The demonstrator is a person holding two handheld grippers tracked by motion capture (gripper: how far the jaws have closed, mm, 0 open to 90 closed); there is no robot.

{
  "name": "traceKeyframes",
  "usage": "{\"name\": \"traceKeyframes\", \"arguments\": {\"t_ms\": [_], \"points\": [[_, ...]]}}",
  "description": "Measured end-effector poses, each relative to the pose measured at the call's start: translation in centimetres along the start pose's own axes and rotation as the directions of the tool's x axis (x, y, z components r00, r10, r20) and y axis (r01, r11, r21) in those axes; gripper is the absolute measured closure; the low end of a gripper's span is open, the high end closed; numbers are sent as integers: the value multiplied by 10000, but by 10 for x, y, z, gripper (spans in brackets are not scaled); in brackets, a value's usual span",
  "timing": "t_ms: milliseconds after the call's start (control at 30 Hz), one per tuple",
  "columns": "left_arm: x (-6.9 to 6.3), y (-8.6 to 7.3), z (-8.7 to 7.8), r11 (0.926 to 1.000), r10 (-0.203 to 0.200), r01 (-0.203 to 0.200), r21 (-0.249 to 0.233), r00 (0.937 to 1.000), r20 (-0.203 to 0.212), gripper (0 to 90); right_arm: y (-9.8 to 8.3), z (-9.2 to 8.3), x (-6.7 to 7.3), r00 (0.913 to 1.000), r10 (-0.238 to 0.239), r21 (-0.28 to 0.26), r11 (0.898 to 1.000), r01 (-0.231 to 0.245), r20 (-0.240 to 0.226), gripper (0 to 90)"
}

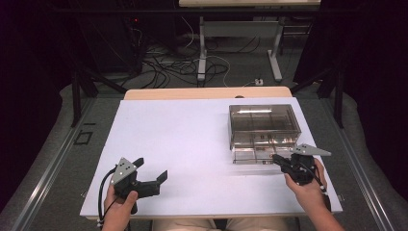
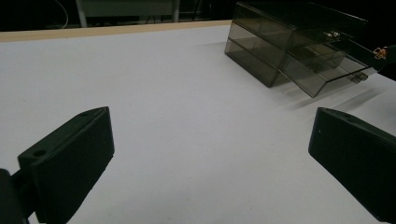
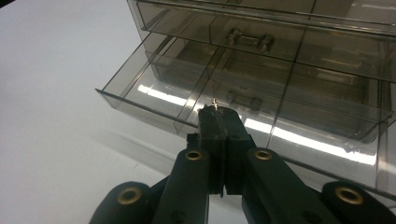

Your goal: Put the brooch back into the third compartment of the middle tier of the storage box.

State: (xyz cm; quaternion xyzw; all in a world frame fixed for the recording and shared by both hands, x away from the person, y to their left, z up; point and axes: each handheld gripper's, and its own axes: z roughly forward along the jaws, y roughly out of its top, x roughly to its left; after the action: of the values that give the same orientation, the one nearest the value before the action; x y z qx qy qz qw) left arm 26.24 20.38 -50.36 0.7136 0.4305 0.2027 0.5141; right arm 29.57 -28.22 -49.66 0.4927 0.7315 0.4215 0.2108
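A smoky clear drawer box [image 1: 263, 124] stands on the right of the white table [image 1: 183, 139]. Its bottom drawer [image 1: 254, 155] is pulled out toward me, and its dividers show in the right gripper view [image 3: 187, 88]. My right gripper [image 1: 277, 159] hovers at the drawer's front right corner, jaws pressed together, with a tiny gold piece [image 3: 215, 101] pinched at the tip [image 3: 219, 113]. That gold piece [image 2: 380, 52] also glints at the far right of the left gripper view. My left gripper [image 1: 151, 169] rests low over the near left of the table, jaws wide apart [image 2: 210, 154] and holding nothing.
The box [image 2: 280, 42] has further shut drawers above the pulled-out one [image 2: 327, 74], each with a small handle [image 3: 247, 39]. Bare white tabletop spreads between the two grippers. Beyond the table's far wooden edge [image 1: 207, 92] lie cables and table legs on the floor.
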Motion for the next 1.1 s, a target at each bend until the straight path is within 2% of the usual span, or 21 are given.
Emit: {"name": "traceKeyframes", "arguments": {"t_ms": [433,500,800,1100], "points": [[0,0,-1,9999,83,-83,108,10000,-24,4,2,-3,-13,9992,174,-376,9992,-160,362,900],[0,0,-1,9999,53,-53,103,10000,-27,4,3,-2,-13,9987,342,-514,9982,-322,385,900],[0,0,0,10000,-26,26,72,10000,-3,4,5,-1,-20,9975,243,-676,9975,-198,658,900],[0,0,0,10000,-26,26,75,10000,3,4,6,-1,-30,9953,353,-934,9953,-268,906,900]]}}
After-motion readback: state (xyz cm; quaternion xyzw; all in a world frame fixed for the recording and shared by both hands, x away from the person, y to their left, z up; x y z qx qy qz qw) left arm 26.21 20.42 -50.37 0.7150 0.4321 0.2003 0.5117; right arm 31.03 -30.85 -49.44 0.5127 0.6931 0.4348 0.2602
